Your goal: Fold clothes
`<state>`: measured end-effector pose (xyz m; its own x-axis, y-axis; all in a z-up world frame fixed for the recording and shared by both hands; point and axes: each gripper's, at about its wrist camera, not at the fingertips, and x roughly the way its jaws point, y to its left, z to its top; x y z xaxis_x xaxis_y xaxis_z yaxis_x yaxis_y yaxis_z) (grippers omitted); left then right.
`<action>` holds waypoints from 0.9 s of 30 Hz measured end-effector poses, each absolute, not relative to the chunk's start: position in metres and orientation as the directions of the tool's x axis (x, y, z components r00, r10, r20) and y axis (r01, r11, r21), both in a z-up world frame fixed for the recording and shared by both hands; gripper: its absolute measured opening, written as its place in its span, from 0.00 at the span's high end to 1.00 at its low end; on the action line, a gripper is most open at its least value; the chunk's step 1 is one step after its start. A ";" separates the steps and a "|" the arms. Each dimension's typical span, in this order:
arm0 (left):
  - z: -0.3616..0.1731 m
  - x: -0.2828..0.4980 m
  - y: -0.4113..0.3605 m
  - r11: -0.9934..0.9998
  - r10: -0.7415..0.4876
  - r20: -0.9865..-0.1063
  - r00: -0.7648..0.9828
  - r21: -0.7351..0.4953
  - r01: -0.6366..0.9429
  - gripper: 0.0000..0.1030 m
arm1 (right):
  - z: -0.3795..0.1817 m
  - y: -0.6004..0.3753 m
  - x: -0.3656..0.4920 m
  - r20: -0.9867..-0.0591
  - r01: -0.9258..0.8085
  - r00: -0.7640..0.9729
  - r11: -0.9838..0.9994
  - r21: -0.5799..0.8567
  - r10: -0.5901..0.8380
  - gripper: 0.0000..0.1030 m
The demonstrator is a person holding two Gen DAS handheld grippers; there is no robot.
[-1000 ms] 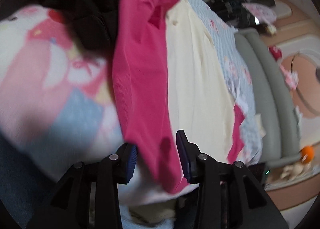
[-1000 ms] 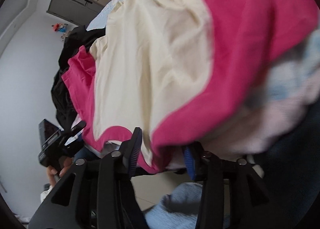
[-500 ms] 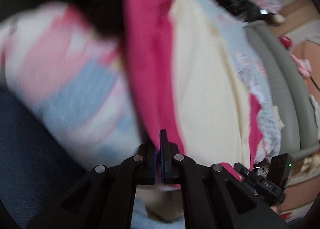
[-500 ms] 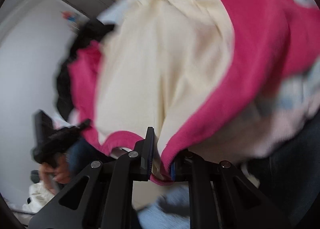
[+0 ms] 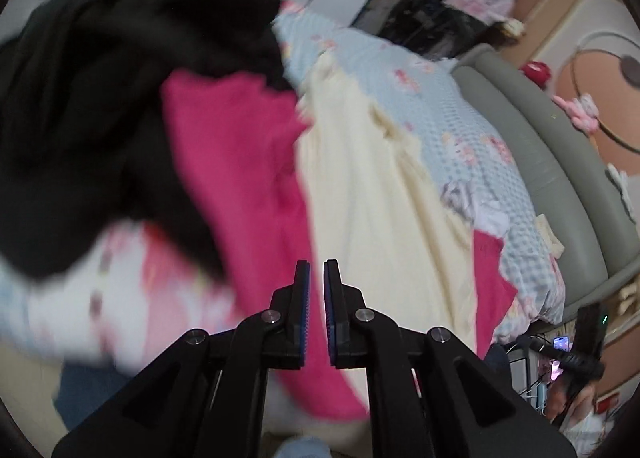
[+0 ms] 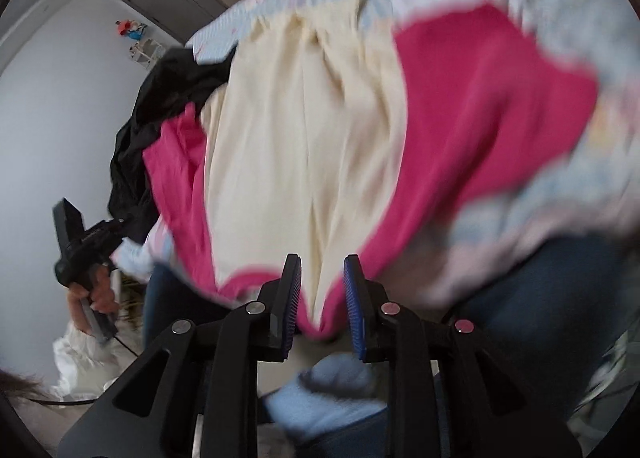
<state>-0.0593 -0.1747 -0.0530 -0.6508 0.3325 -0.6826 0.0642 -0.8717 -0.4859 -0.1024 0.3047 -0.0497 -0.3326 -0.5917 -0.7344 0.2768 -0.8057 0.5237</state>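
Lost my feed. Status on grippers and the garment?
Left gripper nearly shut, nothing pinched. Right gripper open around hem of pink-and-cream garment. Black clothing overlaps its far pink edge.

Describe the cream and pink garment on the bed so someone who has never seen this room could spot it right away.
On the bed with the pale blue cartoon-print quilt, find the heap of clothes. The cream fabric garment with hot pink side panels lies spread beside a crumpled black garment. It alone has two colours, cream in the middle with pink along its edges.
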 end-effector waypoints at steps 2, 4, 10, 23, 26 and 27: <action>-0.041 -0.097 -0.169 -0.878 0.335 -0.680 -0.652 -0.476 0.045 0.82 | -0.027 0.295 -0.139 -0.731 0.331 -0.363 -0.814 0.478 -0.577 0.67; -0.032 -0.147 -0.163 -0.888 0.334 -0.689 -0.644 -0.459 0.030 0.70 | -0.009 0.282 -0.178 -0.736 0.382 -0.385 -0.822 0.422 -0.557 0.65; -0.029 -0.318 -0.167 -0.918 0.263 -0.754 -0.601 -0.388 0.086 0.69 | 0.009 0.184 -0.338 -0.761 0.482 -0.394 -0.821 0.307 -0.516 0.61; -0.147 -0.586 -0.161 -0.886 0.362 -0.827 -0.431 -0.449 0.118 0.89 | -0.138 0.105 -0.572 -0.888 0.349 -0.189 -0.874 0.338 -0.419 0.82; -0.139 -0.589 -0.149 -0.928 0.304 -0.833 -0.462 -0.368 0.054 0.93 | -0.122 0.134 -0.576 -0.852 0.353 -0.219 -0.853 0.385 -0.475 0.93; -0.127 -0.585 -0.146 -0.941 0.282 -0.822 -0.495 -0.338 0.027 0.93 | -0.110 0.143 -0.577 -0.842 0.364 -0.233 -0.846 0.389 -0.487 0.93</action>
